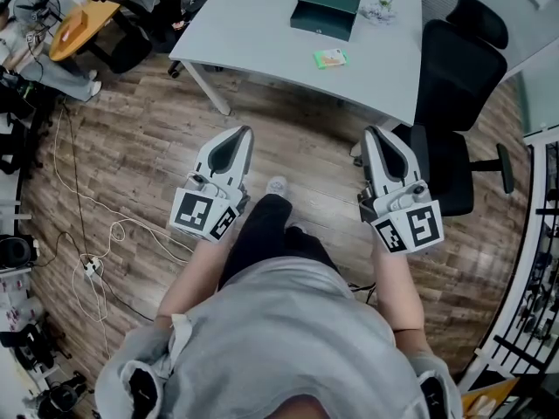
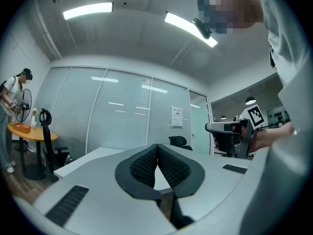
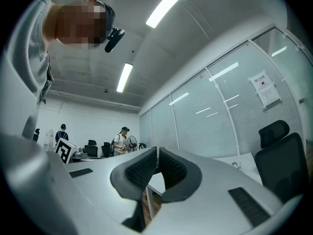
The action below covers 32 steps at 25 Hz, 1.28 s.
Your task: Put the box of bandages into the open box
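Note:
A small light-green box of bandages (image 1: 330,58) lies near the front edge of the white table (image 1: 253,24). Behind it stands the dark green open box (image 1: 325,11). Both grippers are held over the wooden floor, well short of the table, one on each side of the person's legs. My left gripper (image 1: 244,134) is shut and empty, its pads (image 2: 146,163) meeting at the tip. My right gripper (image 1: 370,134) is shut as well, with nothing between its pads (image 3: 172,169). Neither gripper view shows the boxes.
A black office chair (image 1: 454,85) stands at the table's right end, close to my right gripper. White cables (image 1: 96,251) trail over the floor at left. A round orange table (image 1: 87,11) and a person (image 2: 12,99) are at far left. A small plant (image 1: 380,9) sits beside the open box.

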{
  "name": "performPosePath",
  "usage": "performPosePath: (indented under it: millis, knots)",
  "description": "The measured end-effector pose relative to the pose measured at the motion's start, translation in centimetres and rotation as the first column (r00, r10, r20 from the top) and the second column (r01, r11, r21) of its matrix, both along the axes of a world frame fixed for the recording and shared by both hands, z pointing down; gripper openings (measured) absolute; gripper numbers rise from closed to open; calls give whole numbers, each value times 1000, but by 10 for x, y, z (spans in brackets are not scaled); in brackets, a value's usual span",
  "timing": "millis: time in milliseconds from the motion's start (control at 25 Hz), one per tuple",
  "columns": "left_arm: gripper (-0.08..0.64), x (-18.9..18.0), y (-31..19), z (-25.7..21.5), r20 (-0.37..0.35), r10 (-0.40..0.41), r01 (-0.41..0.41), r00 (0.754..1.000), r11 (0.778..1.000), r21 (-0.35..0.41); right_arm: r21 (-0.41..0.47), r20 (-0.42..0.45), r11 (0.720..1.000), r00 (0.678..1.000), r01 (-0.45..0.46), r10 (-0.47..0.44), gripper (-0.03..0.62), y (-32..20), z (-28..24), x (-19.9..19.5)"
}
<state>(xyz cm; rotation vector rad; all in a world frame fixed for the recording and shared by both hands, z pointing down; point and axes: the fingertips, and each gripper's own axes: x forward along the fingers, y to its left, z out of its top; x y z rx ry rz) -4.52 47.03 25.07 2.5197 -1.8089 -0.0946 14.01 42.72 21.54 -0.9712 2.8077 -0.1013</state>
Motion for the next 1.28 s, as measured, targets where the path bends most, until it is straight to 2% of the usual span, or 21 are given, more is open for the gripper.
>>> performPosePath:
  millis: [320,760,960,1280]
  knots:
    - [20,-24,-68,4,-15,31,-30,999,999,24,27,-11,998,998,-63,63,49,-63,-2,-15]
    - [20,-88,-218,-9,-1,148,-148,989,988,41,42,15,976,977,-215,214,49,-193,-13,-62]
    - [20,-98,-270,-2,-4,200,-200,980,979,30,30,5,966,967,-255,255,49,-233,-6,-74]
    - [20,-101,-330,14,-33,207,-207,978,978,-6,1,-29,965,965,-262,261,50,-292,3,-77]
